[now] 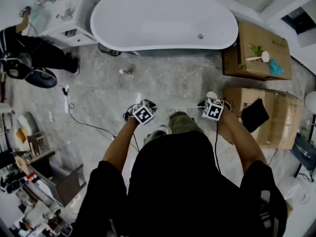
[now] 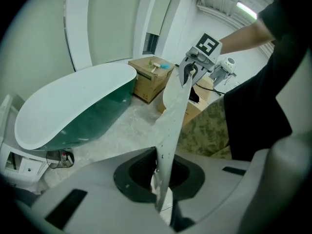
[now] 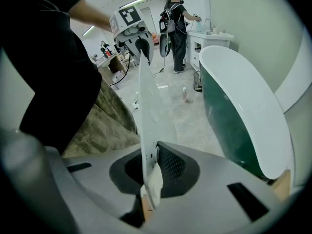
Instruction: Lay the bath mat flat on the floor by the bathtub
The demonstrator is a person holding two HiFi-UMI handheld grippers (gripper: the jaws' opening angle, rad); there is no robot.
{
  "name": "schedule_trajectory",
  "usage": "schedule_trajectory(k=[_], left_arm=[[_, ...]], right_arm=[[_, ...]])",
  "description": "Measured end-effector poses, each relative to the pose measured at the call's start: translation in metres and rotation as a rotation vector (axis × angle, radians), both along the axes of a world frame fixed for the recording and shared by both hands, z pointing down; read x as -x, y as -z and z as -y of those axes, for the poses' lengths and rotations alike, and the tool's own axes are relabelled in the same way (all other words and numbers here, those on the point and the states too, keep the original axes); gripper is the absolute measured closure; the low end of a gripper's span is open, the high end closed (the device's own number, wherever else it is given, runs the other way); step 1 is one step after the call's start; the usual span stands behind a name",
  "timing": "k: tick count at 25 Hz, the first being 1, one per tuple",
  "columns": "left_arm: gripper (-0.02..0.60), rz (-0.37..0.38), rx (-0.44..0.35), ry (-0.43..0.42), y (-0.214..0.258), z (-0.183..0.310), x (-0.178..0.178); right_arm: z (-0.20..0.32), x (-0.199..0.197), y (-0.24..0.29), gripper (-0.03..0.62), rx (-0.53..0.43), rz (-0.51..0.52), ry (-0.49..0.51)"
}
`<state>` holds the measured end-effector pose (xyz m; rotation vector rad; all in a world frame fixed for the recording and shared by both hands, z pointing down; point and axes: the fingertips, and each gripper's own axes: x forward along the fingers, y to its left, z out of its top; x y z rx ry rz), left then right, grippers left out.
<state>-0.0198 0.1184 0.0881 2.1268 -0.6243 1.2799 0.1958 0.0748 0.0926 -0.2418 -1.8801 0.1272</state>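
Left gripper (image 2: 162, 194), jaws pinched on one end of the white bath mat (image 2: 171, 126), and right gripper (image 3: 148, 194), clamped on the other end, hold it stretched aloft at centre frame, short of the bathtub (image 1: 163, 19) along the top. It has yet to be laid on the marbled floor (image 1: 98, 98). The person's body hides the mat's lower edge in the head view.

A grey marbled floor (image 1: 98, 102) carries a white vanity cabinet (image 1: 69, 14) at eleven o'clock, cardboard boxes (image 1: 256, 51) at two and cluttered shelves (image 1: 29, 147) at eight.
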Motion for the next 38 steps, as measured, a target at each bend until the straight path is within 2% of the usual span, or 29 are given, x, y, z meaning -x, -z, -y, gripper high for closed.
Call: schedule_trajectory(k=[7, 11, 14, 18, 23, 25, 29, 34, 38], left_arm=[[0.557, 0.032, -0.005, 0.024, -0.010, 0.035, 0.009], [0.557, 0.007, 0.001, 0.014, -0.026, 0.049, 0.035], [0.557, -0.016, -0.021, -0.028, -0.042, 0.063, 0.049], [0.557, -0.052, -0.004, -0.050, -0.054, 0.071, 0.068], [0.557, -0.062, -0.028, -0.096, -0.069, 0.084, 0.095], [0.557, -0.065, -0.023, -0.097, -0.081, 0.089, 0.106], [0.557, -0.063, -0.002, -0.104, -0.111, 0.097, 0.120], [0.557, -0.012, -0.014, -0.145, -0.153, 0.096, 0.118], [0.557, 0.036, -0.022, -0.163, -0.209, 0.074, 0.111]], right_arm=[[0.025, 0.009, -0.011, 0.565, 0.024, -0.004, 0.011], [0.035, 0.034, -0.020, 0.565, 0.057, -0.033, -0.050], [0.047, 0.049, -0.028, 0.565, 0.048, -0.072, -0.094], [0.052, 0.069, -0.034, 0.565, 0.050, -0.101, -0.145], [0.071, 0.097, -0.048, 0.565, 0.012, -0.128, -0.246], [0.075, 0.108, -0.057, 0.565, -0.011, -0.138, -0.256], [0.079, 0.121, -0.084, 0.565, -0.043, -0.170, -0.238], [0.086, 0.120, -0.133, 0.565, -0.054, -0.174, -0.230], [0.076, 0.114, -0.195, 0.565, -0.058, -0.172, -0.310]])
